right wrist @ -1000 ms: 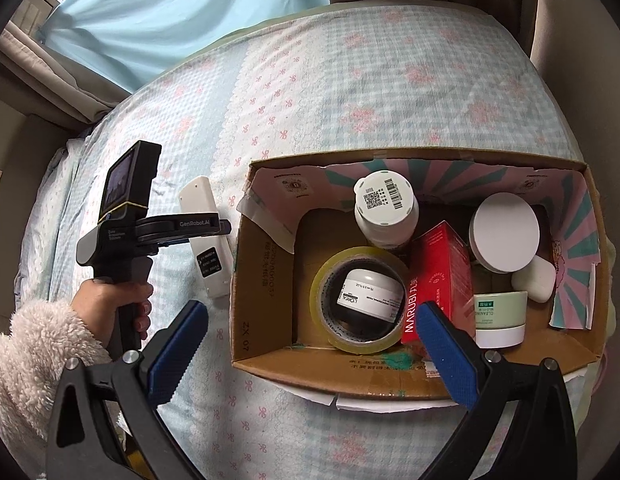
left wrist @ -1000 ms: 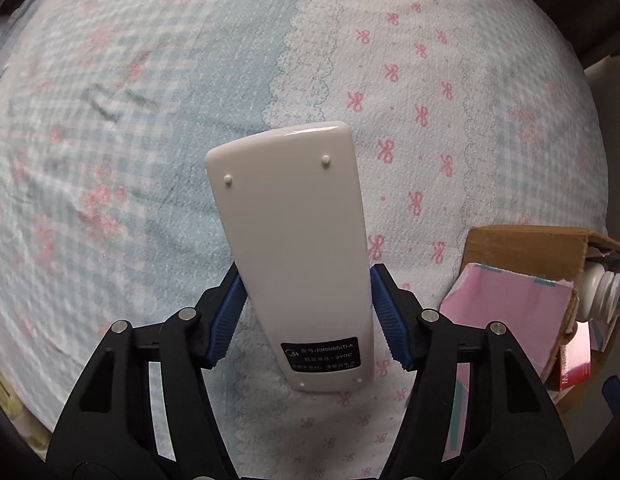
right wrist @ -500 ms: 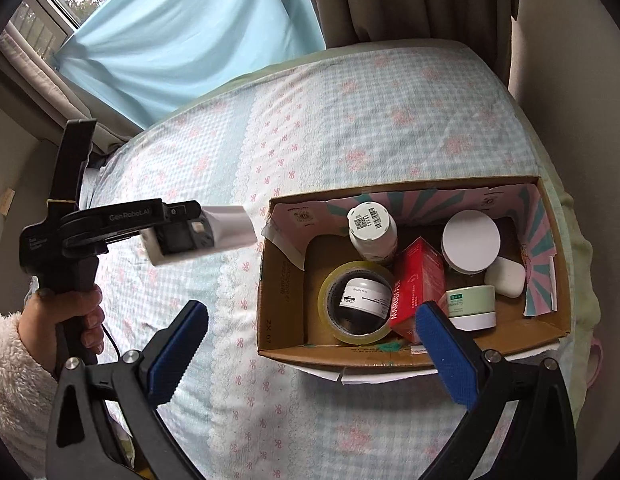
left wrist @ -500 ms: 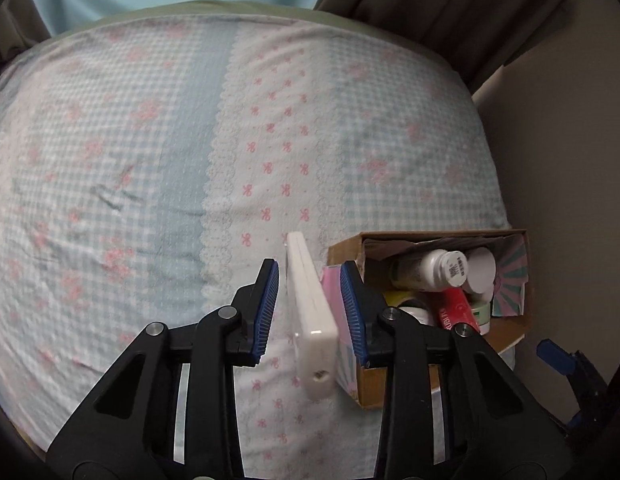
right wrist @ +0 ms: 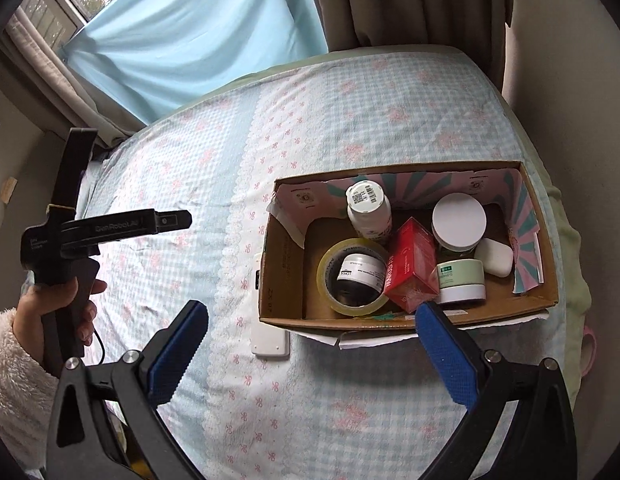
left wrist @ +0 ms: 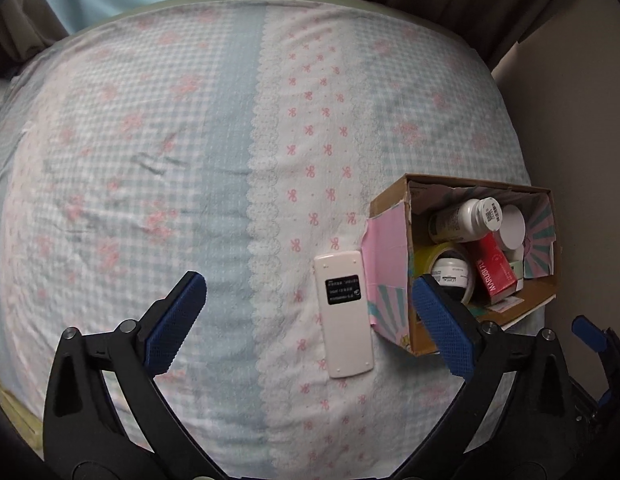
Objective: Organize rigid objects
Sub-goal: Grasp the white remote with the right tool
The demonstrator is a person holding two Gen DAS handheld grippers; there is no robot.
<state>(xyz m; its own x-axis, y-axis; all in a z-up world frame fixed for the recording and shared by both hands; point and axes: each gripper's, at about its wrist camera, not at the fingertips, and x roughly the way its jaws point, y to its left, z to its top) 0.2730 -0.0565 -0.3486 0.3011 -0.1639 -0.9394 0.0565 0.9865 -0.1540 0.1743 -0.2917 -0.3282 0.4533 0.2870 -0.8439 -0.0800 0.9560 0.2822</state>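
Note:
A white remote control [left wrist: 343, 314] lies face down on the bed, against the left outer wall of a cardboard box [left wrist: 389, 276]. In the right wrist view the remote [right wrist: 269, 342] is partly hidden behind the box [right wrist: 284, 280]. My left gripper [left wrist: 310, 320] is open and empty, high above the remote. It also shows in the right wrist view [right wrist: 166, 220], held by a hand. My right gripper [right wrist: 310, 354] is open and empty above the box's near edge. The box holds a white bottle [right wrist: 367, 210], a tape roll [right wrist: 351, 278], a red carton [right wrist: 411, 266] and jars.
The bed [left wrist: 190, 140] has a checked blue and pink sheet. A wall [right wrist: 569, 80] runs along the right, close to the box. Curtains [right wrist: 389, 0] and a window with a blue cloth [right wrist: 190, 32] stand behind the bed's far end.
The left gripper held the remote lifted near the box, then opened. The remote now lies on the bed beside the box. The left gripper has risen. The right gripper drew back slightly.

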